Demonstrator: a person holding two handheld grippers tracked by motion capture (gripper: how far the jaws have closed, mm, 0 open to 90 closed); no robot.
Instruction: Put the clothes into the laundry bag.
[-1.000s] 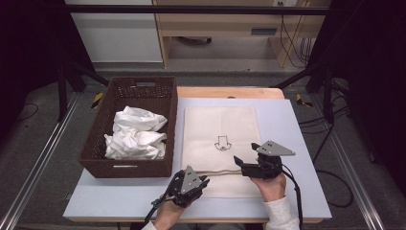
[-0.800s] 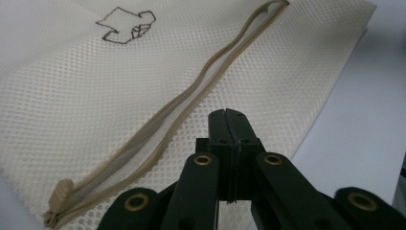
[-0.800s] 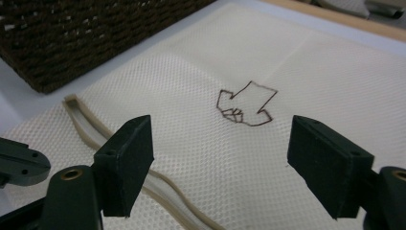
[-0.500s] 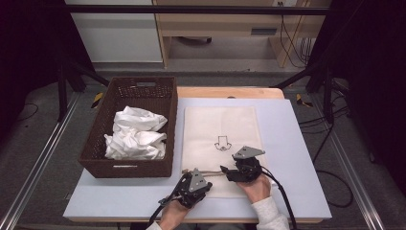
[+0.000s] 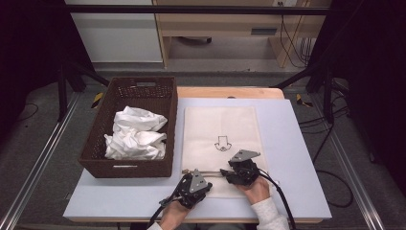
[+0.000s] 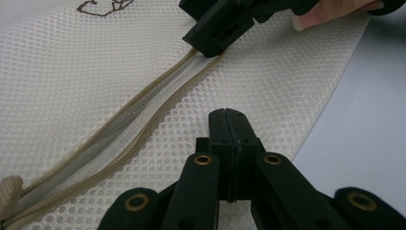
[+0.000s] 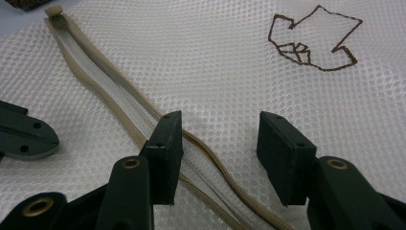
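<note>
Since the earlier frame, my right gripper (image 5: 229, 173) has come down and moved left, from the right edge of the mesh laundry bag (image 5: 220, 132) to the zipper (image 5: 210, 173) near the bag's front end. Its jaws have just been closing. They now stand about half open, one on each side of the zipper band, and the pads do not press on it yet, so it holds nothing.

My left gripper (image 5: 186, 178) sits at the front left corner of the bag. Its jaws are fully together; in the left gripper view (image 6: 229, 125) the tips rest on the mesh just beside the zipper, and I cannot tell if a fold of mesh is pinched between them.

The bag lies flat in the middle of the table (image 5: 297, 143), with its long side going away from me. The zipper runs across it, from left to right, directly between the two grippers. In the right gripper view the zipper (image 7: 143, 120) goes away diagonally to its tan end tab (image 7: 54, 11), and the opening looks slightly parted. The right gripper is the nearer one for the next grasp, I think.

A brown basket (image 5: 129, 165) with crumpled white cloths (image 5: 136, 136) stands left of the bag, well apart from the zipper line. Nothing blocks the way.
</note>
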